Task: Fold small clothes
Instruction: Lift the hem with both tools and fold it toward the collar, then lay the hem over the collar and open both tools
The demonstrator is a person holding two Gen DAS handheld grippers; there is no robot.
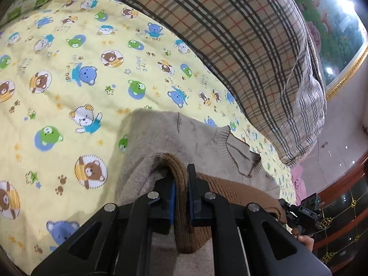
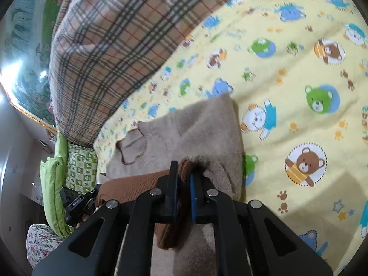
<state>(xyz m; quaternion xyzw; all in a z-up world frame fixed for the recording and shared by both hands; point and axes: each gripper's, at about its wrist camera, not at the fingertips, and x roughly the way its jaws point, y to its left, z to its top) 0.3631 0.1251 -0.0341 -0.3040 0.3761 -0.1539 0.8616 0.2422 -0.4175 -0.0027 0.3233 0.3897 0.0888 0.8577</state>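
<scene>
The left gripper (image 1: 181, 179) pinches the brown ribbed hem (image 1: 178, 172) of a small beige knitted sweater (image 1: 161, 133) between its 2 blue-padded fingers. The right gripper (image 2: 184, 177) pinches the same brown hem (image 2: 186, 163) at the other corner. Beyond both grippers the sweater (image 2: 195, 124) lies on a yellow bedsheet (image 1: 69, 73) printed with cartoon bears, its neckline (image 1: 241, 154) at the far end. A plaid quilt (image 1: 230, 34) is heaped on the bed behind the sweater, well apart from the grippers
</scene>
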